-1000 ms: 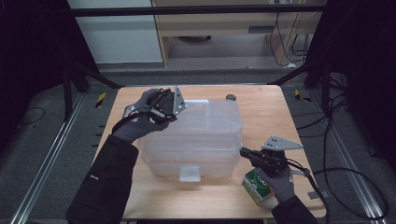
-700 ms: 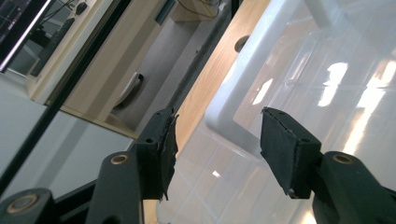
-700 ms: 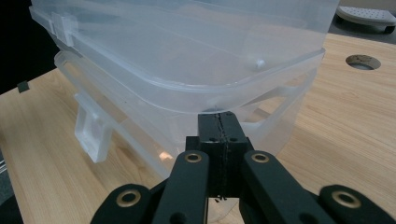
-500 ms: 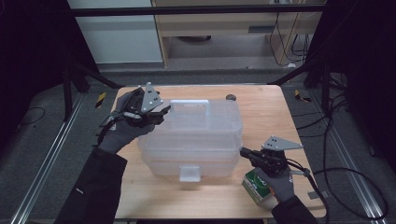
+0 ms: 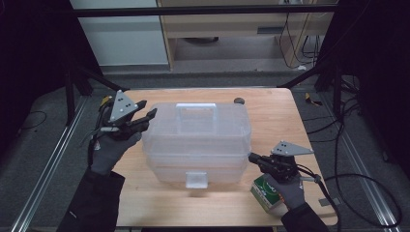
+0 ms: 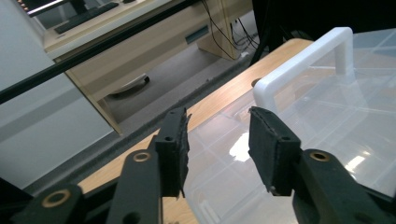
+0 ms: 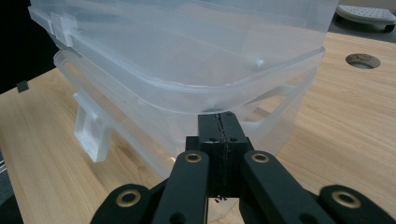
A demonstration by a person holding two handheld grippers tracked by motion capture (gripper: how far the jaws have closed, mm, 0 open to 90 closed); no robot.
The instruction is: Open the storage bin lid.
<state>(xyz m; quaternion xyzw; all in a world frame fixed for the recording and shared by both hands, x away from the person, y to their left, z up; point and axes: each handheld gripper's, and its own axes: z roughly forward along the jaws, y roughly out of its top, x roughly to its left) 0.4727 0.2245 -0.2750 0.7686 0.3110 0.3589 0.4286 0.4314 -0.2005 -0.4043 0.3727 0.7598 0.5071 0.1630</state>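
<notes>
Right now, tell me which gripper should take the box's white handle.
Probably the left gripper: its jaws stand apart, empty, beside the lid near the white handle. The right gripper is shut against the clear box, lower down.

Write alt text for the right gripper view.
The right gripper, jaws shut with nothing between them, points at the corner of a clear plastic storage box on a wooden table. The box's lid latch hangs at left.
</notes>
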